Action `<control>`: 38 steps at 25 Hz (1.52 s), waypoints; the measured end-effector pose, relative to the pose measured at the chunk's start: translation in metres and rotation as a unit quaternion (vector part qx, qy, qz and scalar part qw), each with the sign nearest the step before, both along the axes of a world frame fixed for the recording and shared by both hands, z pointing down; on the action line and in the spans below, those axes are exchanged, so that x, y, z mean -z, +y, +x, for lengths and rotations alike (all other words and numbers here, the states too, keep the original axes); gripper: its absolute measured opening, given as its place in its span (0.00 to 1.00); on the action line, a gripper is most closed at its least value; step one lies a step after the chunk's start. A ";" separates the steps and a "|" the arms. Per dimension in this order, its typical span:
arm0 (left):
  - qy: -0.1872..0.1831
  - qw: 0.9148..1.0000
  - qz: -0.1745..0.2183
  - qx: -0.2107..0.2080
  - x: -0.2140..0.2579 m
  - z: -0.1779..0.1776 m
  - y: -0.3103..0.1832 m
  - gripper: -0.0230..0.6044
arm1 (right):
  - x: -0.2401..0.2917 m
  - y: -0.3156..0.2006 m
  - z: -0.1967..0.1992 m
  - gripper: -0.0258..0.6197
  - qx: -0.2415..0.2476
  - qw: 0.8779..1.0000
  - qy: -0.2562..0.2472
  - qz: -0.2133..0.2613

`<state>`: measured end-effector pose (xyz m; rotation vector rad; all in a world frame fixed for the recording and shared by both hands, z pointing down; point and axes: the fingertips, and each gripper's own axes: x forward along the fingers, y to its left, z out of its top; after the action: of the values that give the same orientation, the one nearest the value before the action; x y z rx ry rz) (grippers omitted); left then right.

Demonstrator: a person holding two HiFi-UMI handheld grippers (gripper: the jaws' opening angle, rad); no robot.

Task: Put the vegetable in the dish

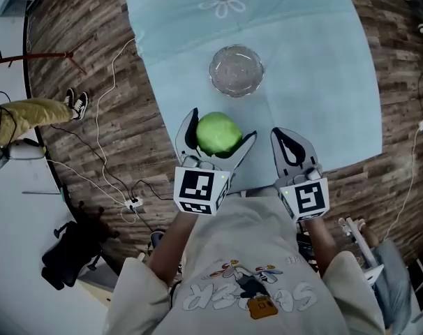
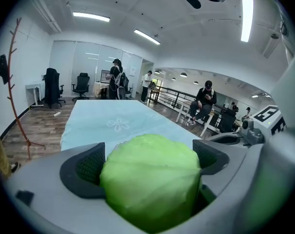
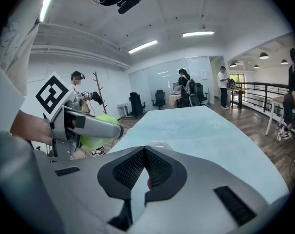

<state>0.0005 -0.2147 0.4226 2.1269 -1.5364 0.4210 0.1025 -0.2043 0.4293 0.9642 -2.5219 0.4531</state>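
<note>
A round green cabbage [image 1: 218,133] sits between the jaws of my left gripper [image 1: 217,137], which is shut on it and held up over the near edge of the table. In the left gripper view the cabbage [image 2: 151,179] fills the space between both pads. A clear glass dish [image 1: 236,70] stands empty on the light blue tablecloth [image 1: 316,82], beyond the cabbage. My right gripper [image 1: 293,147] hovers to the right of the left one, shut with nothing in it; its pads [image 3: 159,165] meet. From the right gripper view the cabbage [image 3: 100,130] shows at the left, and the dish [image 3: 156,146] peeks just above the jaws.
The table's near edge [image 1: 295,176] lies just under the grippers. Cables and a power strip [image 1: 133,203] run over the wooden floor on the left, near a person's leg and shoe [image 1: 77,103]. Several people and office chairs are far off in the room.
</note>
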 end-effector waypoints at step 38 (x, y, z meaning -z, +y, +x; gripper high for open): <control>-0.105 0.992 -0.064 -0.033 -0.159 0.024 -0.129 0.95 | -0.102 -0.091 -0.004 0.07 0.021 0.996 0.023 -0.081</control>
<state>0.0249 -0.3439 0.5812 2.0913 -1.5084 0.7671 0.0983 -0.2949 0.5310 0.8486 -2.4171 0.6038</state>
